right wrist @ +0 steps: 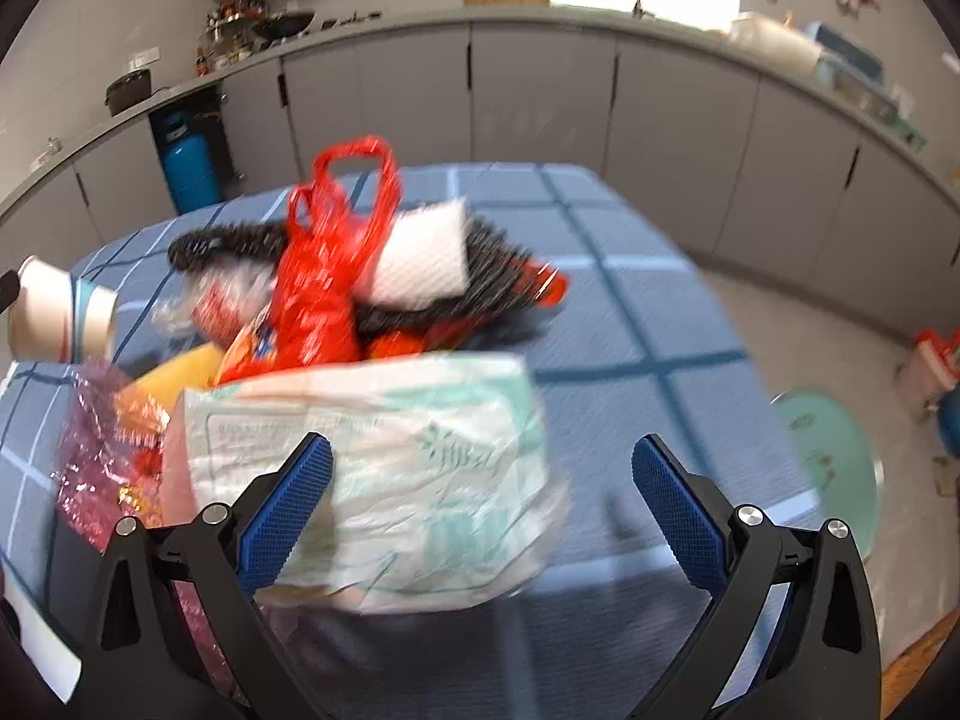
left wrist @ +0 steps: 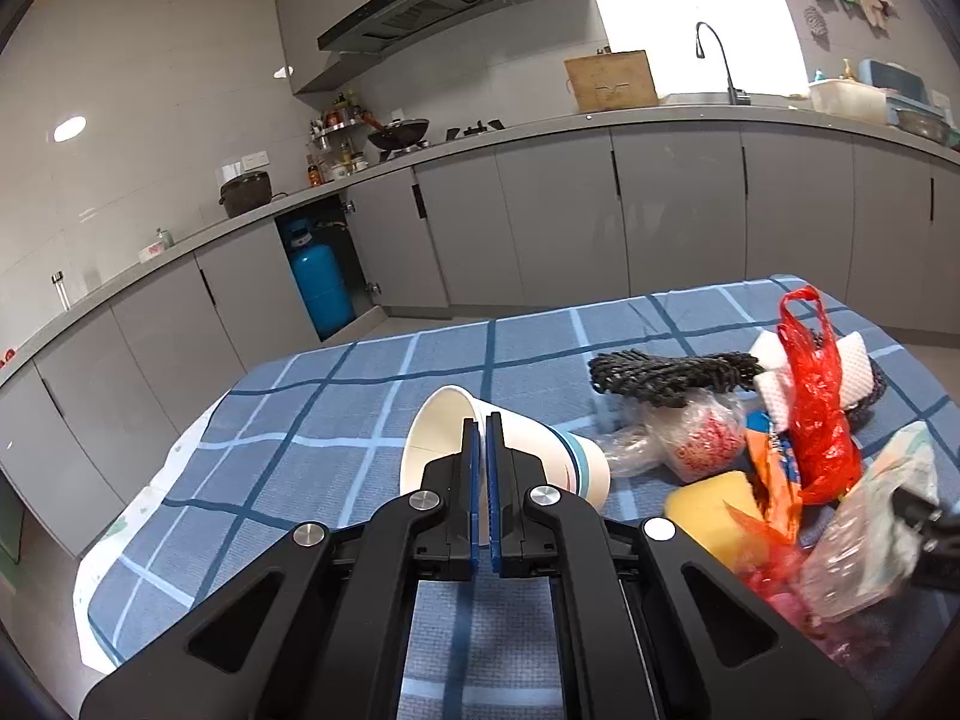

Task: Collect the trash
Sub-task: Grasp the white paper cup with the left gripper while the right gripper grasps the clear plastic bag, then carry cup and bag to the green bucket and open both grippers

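Pinching the rim wall of the paper cup (left wrist: 510, 456), the left gripper (left wrist: 483, 480) holds it tipped on its side, mouth toward ten o'clock, and nothing shows inside it. The right gripper (right wrist: 480, 510) gapes unclenched, with the crumpled tissue packet (right wrist: 384, 480) lying crosswise at twelve o'clock, just beyond its pads (right wrist: 288, 516), nearer this hand.

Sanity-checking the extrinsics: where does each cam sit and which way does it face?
Left wrist: on the left gripper, looking along its fingers across the blue checked table to the kitchen counter; the gripper is shut on the paper cup rim.
Right wrist: on the right gripper, tilted down at the trash pile; its jaws stand open around a crumpled wrapper.
Shared: paper cup, red plastic bag, blue gas cylinder.
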`<state>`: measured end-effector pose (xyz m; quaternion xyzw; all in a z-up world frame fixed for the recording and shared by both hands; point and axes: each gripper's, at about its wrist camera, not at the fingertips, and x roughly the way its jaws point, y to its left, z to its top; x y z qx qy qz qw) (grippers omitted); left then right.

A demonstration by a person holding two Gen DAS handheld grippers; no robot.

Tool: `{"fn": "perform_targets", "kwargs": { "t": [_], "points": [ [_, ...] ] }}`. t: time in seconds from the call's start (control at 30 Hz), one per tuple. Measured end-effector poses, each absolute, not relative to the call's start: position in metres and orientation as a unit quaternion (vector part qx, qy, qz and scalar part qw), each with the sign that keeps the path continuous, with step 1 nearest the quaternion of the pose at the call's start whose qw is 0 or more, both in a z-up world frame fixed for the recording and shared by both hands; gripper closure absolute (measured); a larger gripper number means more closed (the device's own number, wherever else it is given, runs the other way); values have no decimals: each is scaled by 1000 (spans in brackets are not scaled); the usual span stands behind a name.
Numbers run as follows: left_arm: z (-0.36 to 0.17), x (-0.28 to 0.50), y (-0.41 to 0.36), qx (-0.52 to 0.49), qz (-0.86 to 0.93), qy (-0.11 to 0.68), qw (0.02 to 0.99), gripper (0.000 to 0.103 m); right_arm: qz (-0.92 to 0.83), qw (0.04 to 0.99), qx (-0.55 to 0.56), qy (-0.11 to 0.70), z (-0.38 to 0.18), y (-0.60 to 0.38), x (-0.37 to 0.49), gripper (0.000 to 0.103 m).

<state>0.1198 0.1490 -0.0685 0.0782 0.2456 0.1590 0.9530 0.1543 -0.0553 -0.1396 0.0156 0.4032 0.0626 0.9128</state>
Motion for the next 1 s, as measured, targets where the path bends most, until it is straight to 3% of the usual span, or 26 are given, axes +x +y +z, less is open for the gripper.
{"fn": "perform_targets", "kwargs": {
  "t": [0.03, 0.07, 0.1, 0.13, 0.2, 0.33, 0.9, 0.93, 0.97, 1.0],
  "points": [
    [-68, 119, 148, 80, 158, 244, 953, 99, 74, 909, 21, 409, -142, -55, 155, 27],
    [-68, 118, 148, 80, 157, 243, 954, 100, 83, 907, 22, 412, -143, -54, 155, 31],
    [-68, 117, 148, 80, 156, 243, 954, 100, 87, 907, 19, 412, -143, -53, 154, 42],
    [-68, 117, 148, 79, 155, 244, 954, 100, 91, 906, 13, 414, -143, -52, 154, 66],
    [-66, 115, 149, 77, 155, 243, 954, 100, 98, 903, 15, 417, -143, -53, 153, 86],
    [-62, 111, 143, 80, 152, 236, 957, 100, 104, 904, 10, 414, -143, -55, 146, 94],
    [-43, 108, 138, 78, 148, 213, 963, 100, 100, 921, 3, 377, -101, -74, 145, 99],
    [-43, 108, 140, 77, 148, 214, 962, 100, 98, 921, 1, 378, -101, -74, 146, 95],
    [-45, 110, 141, 76, 146, 217, 962, 100, 96, 922, -1, 376, -101, -72, 147, 84],
    [-45, 111, 141, 76, 146, 219, 962, 100, 98, 923, 3, 372, -100, -71, 149, 39]
  ]
}}
